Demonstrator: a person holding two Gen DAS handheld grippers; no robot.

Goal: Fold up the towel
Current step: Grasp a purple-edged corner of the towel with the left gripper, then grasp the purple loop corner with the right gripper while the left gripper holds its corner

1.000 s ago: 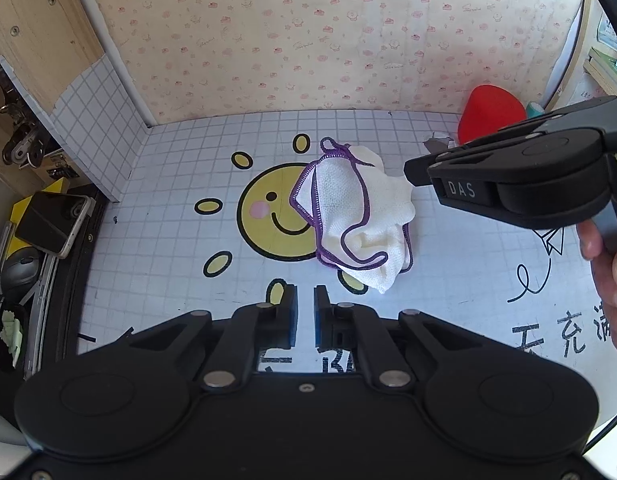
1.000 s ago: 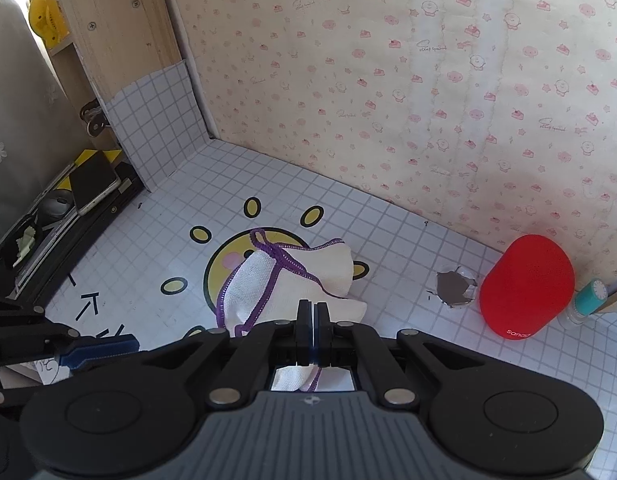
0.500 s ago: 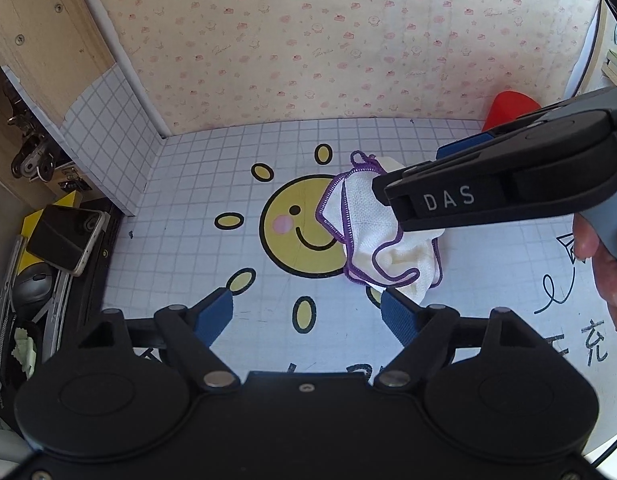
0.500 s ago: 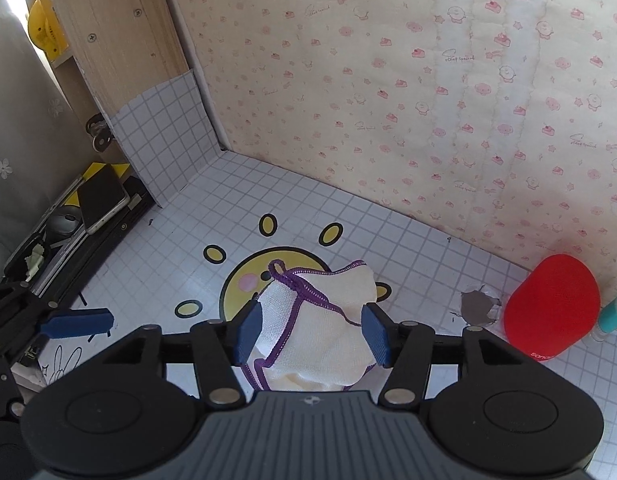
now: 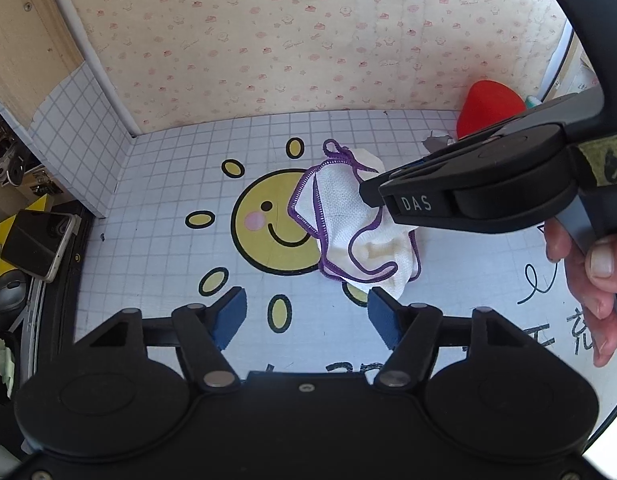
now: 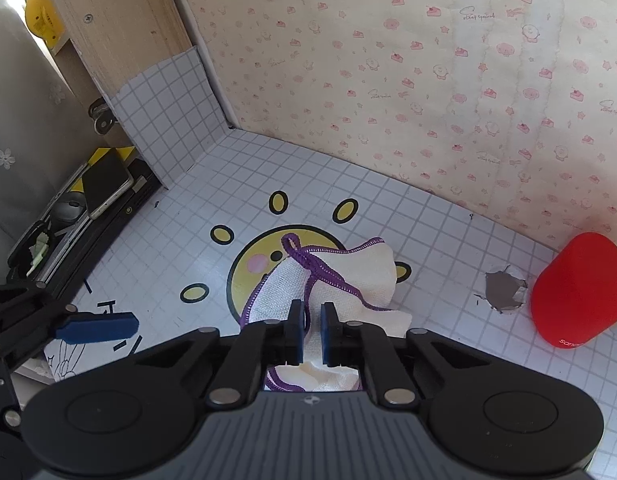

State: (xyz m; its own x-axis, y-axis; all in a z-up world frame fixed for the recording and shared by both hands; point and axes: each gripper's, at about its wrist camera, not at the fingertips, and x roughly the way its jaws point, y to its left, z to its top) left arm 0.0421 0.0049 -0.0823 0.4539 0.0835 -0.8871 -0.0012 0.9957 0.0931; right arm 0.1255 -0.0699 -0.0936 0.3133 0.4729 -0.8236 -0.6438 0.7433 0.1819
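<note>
Cloth is seen in the left wrist view as a crumpled white towel (image 5: pixel 348 236) with purple stitched edging, lying bunched on the gridded table (image 5: pixel 168 240), partly over the right side of the printed smiling sun (image 5: pixel 268 224). The left gripper (image 5: pixel 306 314) is held spread wide, its blue pads well apart and empty, just short of the towel's near corner. The right gripper (image 5: pixel 368 196) is seen from the side above the towel's far half, held by a hand (image 5: pixel 588 280); from here its jaws cannot be judged. A red rounded object (image 5: pixel 488 108) stands near the wall, well clear. In the right wrist view, the right gripper (image 6: pixel 310 330) is shown with its jaws drawn nearly together, a narrow gap left between the pads, and towel (image 6: pixel 348 280) fabric is seen directly between and below them; whether cloth is actually pinched cannot be told. The purple hanging loop (image 6: pixel 292 246) lies at the far corner, over the sun's face. Since the towel lies rumpled, not flat or squared, the step in hand is judged to be the taking of an edge. For that to be done well, a single layer at the purple hem should be caught rather than a thick wad, a second corner should be sought by the left pads, and the cloth should be drawn taut and level between both grippers.
</note>
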